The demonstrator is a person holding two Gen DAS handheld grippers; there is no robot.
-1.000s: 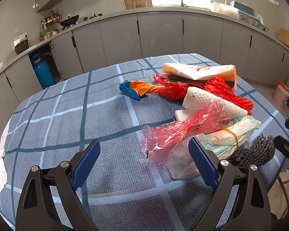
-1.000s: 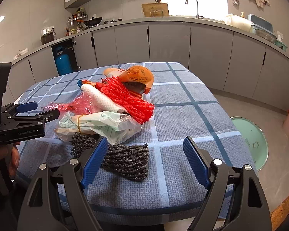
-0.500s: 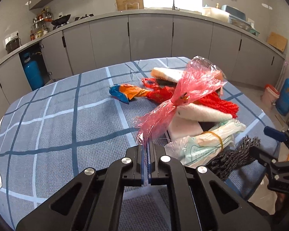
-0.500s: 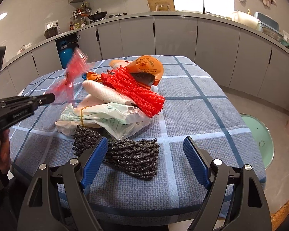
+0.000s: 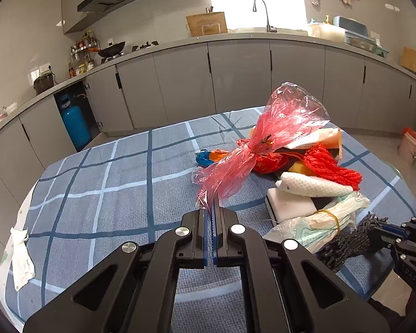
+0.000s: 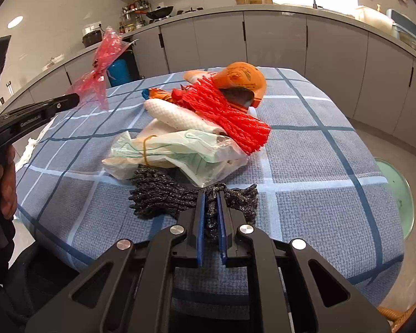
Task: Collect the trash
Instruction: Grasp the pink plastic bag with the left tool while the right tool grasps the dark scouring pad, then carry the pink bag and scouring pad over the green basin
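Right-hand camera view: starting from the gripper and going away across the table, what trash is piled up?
Right gripper → black mesh → clear bag → white foam net → red netting → orange bag.

**Two short markings on the tools, unreadable print on a bag**

In the right wrist view, at the left edge of the frame, the black arm of the left gripper [image 6: 75,100] carried small white lettering that began "Gen" and ended "AI"; the middle letters were too blurred to settle. In the left wrist view, at the lower right, the right gripper [image 5: 375,231] bore raised letters that looked like "DAS". The orange bag [image 6: 242,79] had dark print, too small to read.
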